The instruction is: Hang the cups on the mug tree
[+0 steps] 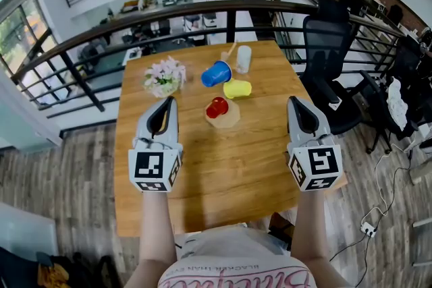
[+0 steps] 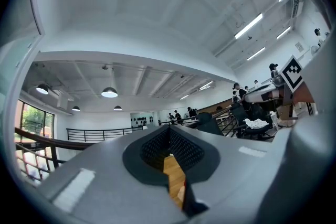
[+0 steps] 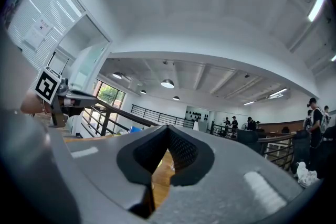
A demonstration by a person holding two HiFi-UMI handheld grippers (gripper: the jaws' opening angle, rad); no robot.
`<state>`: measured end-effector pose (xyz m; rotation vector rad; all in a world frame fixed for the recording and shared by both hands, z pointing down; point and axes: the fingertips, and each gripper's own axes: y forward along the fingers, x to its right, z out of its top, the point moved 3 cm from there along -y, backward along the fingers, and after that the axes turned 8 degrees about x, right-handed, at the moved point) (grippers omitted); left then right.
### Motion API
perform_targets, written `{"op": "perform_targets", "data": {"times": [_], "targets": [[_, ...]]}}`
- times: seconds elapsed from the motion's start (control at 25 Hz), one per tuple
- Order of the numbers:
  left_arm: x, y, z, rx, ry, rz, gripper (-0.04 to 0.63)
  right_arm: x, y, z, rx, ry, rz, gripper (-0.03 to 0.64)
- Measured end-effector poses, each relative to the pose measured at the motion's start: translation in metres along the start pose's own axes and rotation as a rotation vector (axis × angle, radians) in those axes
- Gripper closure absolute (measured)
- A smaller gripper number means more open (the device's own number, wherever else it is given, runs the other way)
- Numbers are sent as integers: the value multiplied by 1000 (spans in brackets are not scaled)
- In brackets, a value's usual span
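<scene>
On the wooden table [image 1: 223,172] in the head view stands a wooden mug tree [image 1: 225,117] with a flat base. Four cups cluster around it and appear to hang from its pegs: a red cup [image 1: 217,106] lowest, a yellow cup [image 1: 237,88], a blue cup [image 1: 216,73] and a white cup [image 1: 244,59] at the top. My left gripper [image 1: 169,102] is shut and empty, nearer me and left of the tree. My right gripper [image 1: 295,102] is likewise shut and empty, off to the tree's right. Both gripper views look level over the table, showing only closed jaws.
A small pot of pale flowers [image 1: 164,76] stands left of the blue cup. A dark railing [image 1: 202,13] runs behind the table's far edge. A black office chair [image 1: 327,57] sits to the right. Cables lie on the floor [image 1: 378,212] at the lower right.
</scene>
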<state>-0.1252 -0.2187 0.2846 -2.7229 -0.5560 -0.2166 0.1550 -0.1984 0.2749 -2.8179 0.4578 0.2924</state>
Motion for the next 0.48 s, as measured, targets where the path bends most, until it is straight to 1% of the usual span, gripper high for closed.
{"op": "perform_targets", "data": {"times": [0.24, 0.48], "targets": [[-4, 0, 3, 7, 4, 8, 592, -2, 1, 4, 9, -8, 2, 617], [-3, 1, 10, 17, 4, 18, 594, 0, -1, 17, 36, -27, 1, 616]]}}
